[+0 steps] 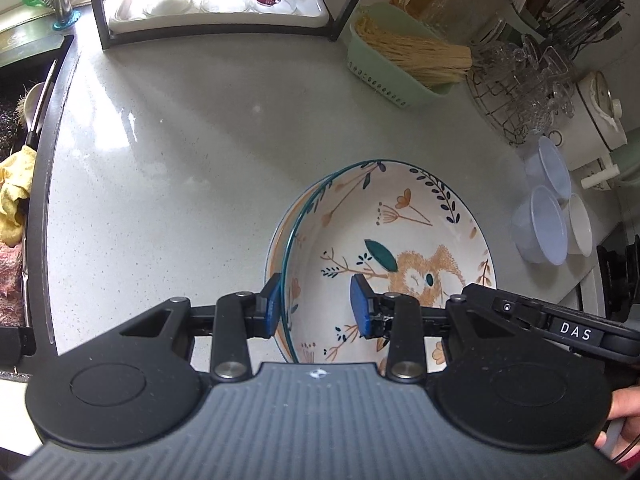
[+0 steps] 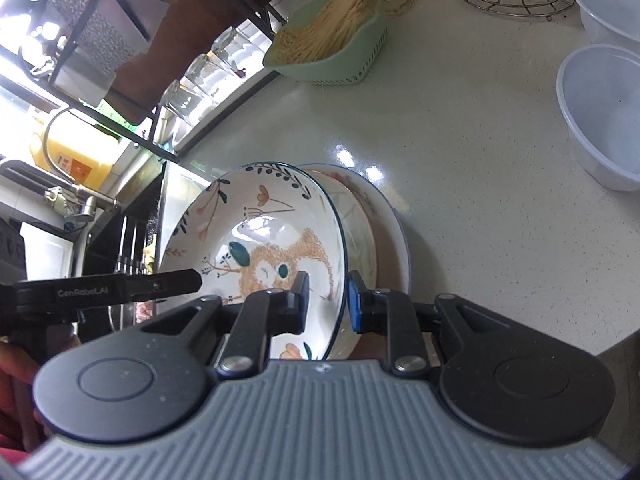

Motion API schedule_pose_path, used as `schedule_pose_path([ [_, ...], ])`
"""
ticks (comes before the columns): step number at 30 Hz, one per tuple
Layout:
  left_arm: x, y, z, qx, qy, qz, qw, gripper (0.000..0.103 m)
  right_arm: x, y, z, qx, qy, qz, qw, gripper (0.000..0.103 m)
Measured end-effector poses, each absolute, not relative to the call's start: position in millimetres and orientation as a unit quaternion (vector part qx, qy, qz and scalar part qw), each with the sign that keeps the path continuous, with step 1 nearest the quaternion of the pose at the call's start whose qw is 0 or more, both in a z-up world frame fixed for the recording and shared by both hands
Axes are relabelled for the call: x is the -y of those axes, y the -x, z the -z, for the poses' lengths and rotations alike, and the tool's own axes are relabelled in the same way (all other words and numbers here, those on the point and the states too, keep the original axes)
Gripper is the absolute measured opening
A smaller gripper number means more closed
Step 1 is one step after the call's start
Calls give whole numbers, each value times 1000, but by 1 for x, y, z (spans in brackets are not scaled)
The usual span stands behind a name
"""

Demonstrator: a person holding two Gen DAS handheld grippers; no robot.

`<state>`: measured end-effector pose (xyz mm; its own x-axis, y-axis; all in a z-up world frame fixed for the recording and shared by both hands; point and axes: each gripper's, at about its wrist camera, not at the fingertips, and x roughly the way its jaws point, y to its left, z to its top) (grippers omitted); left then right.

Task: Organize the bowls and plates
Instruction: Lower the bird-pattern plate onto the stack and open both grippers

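Observation:
A white bowl with an orange owl and flower pattern (image 1: 400, 248) sits on top of other dishes on the grey counter. My left gripper (image 1: 318, 306) straddles its left rim with a wide gap between the blue pads. My right gripper (image 2: 328, 300) straddles the same owl bowl's (image 2: 264, 240) right rim, with pads close to the rim on both sides. Below the owl bowl lie another patterned bowl (image 2: 362, 240) and a plate (image 2: 394, 232). The other gripper's body (image 2: 108, 288) shows at the left of the right wrist view.
Several clear plastic bowls (image 1: 546, 216) stand to the right; they also show in the right wrist view (image 2: 600, 116). A green basket of noodles (image 1: 404, 56), a wire rack of glassware (image 1: 520, 80), a glass rack (image 1: 216, 0) and the sink (image 1: 24, 128) border the counter (image 1: 180, 152).

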<state>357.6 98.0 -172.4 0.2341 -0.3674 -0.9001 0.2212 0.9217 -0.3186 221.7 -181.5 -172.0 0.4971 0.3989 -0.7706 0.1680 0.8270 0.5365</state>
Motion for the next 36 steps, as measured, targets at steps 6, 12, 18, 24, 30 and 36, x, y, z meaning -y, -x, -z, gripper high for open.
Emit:
schedule_pose_path([
  [6,-87,-357,179,-592,24,173,787,40,175,-223,182,-501,-264,-71,821,23],
  [12,-87,-360,186,-598,16,163,785,40,166,-225,186,-500,-233,-75,831,23],
  [18,-90,-359,187,-600,28,156,784,41,164,-228,186,-493,-224,-71,838,23],
  [24,-98,-352,183,-599,45,151,785,41,158,-226,180,-485,-204,-56,848,23],
  [30,-106,-351,183,-600,56,155,783,41,158,-222,173,-473,-187,-46,860,23],
  [36,-109,-348,174,-585,60,159,793,41,156,-216,164,-460,-169,-28,871,23],
])
